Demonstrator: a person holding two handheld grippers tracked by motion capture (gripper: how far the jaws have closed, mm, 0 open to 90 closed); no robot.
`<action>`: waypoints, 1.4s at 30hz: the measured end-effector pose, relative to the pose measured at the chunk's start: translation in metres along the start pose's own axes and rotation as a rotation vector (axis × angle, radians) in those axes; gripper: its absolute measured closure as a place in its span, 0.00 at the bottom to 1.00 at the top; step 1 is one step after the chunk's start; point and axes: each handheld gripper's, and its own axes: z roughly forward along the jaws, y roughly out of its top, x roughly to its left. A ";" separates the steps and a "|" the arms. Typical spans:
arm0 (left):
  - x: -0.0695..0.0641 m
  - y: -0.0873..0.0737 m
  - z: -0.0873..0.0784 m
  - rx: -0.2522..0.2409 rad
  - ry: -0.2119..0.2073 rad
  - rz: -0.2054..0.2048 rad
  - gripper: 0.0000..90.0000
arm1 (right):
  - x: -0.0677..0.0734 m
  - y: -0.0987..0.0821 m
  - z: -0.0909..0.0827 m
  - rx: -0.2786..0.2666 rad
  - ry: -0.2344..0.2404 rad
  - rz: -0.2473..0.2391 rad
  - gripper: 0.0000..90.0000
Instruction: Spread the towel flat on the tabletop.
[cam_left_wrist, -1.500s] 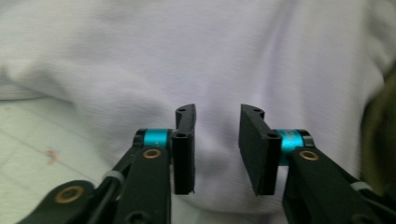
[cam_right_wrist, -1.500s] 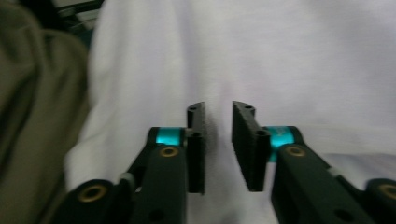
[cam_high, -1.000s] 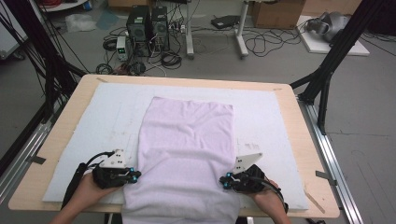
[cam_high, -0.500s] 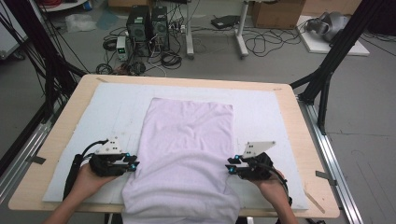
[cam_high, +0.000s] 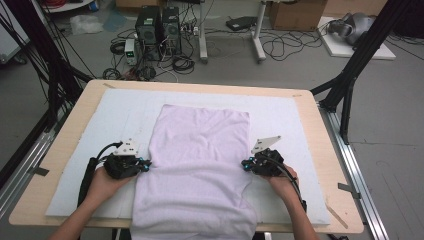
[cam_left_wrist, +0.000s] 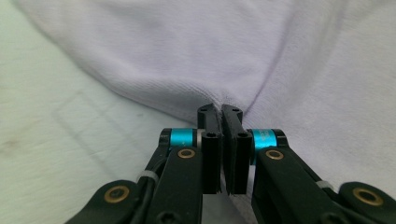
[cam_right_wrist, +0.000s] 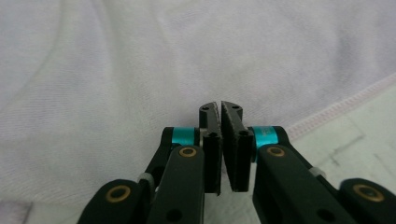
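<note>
White padded table (cam_high: 90, 145), lilac cloth (cam_high: 200, 165) (edges pinched), left gripper (cam_high: 146, 165), right gripper (cam_high: 245, 164) clamped.

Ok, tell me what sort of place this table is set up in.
Most likely a lab or workshop, not a home: desktop computer towers and loose cables sit on the bare floor, and black frame struts surround the wooden table where the pale garment lies.

Lilac cloth (cam_high: 200, 165) near hem cut off by bottom edge, person's forearms likewise cropped
</note>
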 end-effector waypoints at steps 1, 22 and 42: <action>0.002 0.000 -0.001 -0.010 0.014 -0.014 0.96 | -0.001 0.001 -0.001 0.000 -0.025 0.005 0.97; -0.016 -0.008 -0.016 -0.036 -0.016 0.023 0.70 | 0.065 -0.028 -0.035 -0.080 0.114 -0.082 0.78; -0.026 -0.008 -0.004 -0.016 -0.051 0.047 0.70 | 0.081 -0.047 -0.039 -0.017 0.193 -0.102 0.97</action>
